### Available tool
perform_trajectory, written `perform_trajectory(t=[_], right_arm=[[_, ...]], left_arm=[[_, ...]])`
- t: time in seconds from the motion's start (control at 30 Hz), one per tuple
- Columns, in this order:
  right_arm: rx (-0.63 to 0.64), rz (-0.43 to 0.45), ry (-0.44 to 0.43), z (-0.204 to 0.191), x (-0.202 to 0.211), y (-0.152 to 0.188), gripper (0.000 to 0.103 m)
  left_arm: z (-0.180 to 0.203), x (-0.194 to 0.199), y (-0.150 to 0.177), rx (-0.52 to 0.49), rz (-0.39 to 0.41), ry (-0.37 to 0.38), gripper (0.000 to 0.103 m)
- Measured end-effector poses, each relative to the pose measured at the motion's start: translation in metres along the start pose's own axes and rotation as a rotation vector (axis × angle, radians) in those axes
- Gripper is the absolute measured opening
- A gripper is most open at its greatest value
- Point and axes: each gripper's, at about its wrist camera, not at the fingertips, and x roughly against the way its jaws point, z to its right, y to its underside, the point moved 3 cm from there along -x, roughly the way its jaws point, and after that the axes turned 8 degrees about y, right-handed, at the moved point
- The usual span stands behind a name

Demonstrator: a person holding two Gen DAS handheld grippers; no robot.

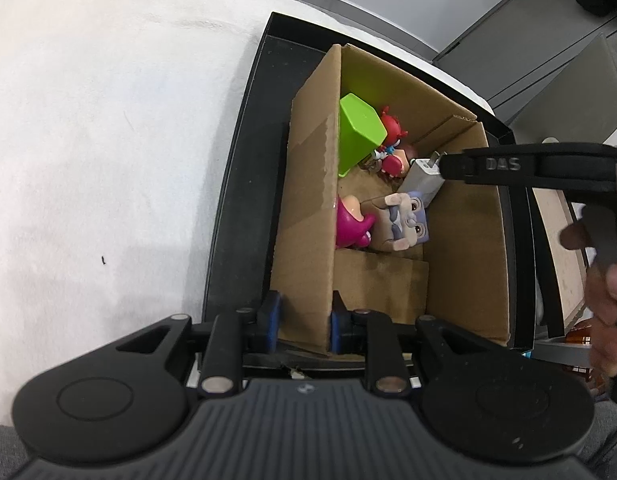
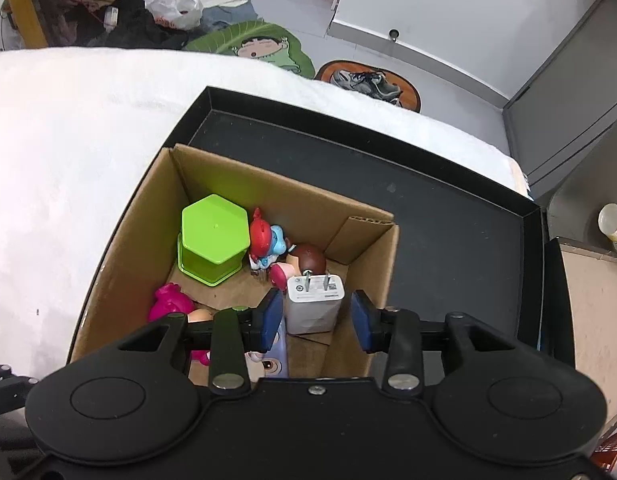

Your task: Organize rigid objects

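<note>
On a white cloth [image 2: 68, 160], left gripper [image 1: 304, 320] clamps the cardboard box [image 1: 308, 208]; right gripper [image 2: 318, 320] seemingly parted around the charger [image 2: 314, 304].

One cardboard box [image 2: 360, 264] in one black tray [image 2: 448, 216] holds one green hexagonal container [image 2: 214, 236] at ten o'clock, one white charger [image 2: 314, 304], and four toy figures: red-capped [image 2: 264, 240], brown-haired [image 2: 306, 260], pink [image 2: 170, 302], grey-blue [image 1: 404, 220]

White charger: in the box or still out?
In. The charger sits inside the cardboard box, prongs up, among the toys; the right gripper pads stand clear of it.
</note>
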Motion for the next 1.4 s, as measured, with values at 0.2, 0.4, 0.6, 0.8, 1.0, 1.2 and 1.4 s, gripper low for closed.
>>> perform_trajectory(t=[0.2, 0.4, 0.6, 0.8, 1.0, 1.2, 1.4], right_arm=[[-0.041, 0.023, -0.033, 0.015, 0.019, 0.009, 0.041], [-0.09, 0.048, -0.057, 0.03, 0.036, 0.025, 0.044], [-0.158, 0.063, -0.098, 0.045, 0.05, 0.041, 0.048], [-0.23, 0.075, -0.13, 0.057, 0.058, 0.054, 0.055], [-0.307, 0.104, -0.142, 0.071, 0.07, 0.069, 0.068], [-0.372, 0.127, -0.129, 0.082, 0.082, 0.088, 0.082], [-0.438, 0.161, -0.111, 0.091, 0.103, 0.104, 0.101]], left_arm=[[0.001, 0.0, -0.002, 0.007, 0.007, -0.007, 0.022], [0.005, 0.001, 0.0, -0.005, 0.009, -0.018, 0.022], [0.005, 0.002, 0.002, -0.014, 0.003, -0.023, 0.022], [0.007, 0.013, -0.002, -0.022, 0.013, -0.03, 0.022], [0.017, 0.032, -0.004, -0.05, 0.03, -0.034, 0.022], [0.035, 0.053, -0.002, -0.097, 0.06, -0.01, 0.036], [0.056, 0.077, 0.005, -0.156, 0.09, 0.014, 0.06]])
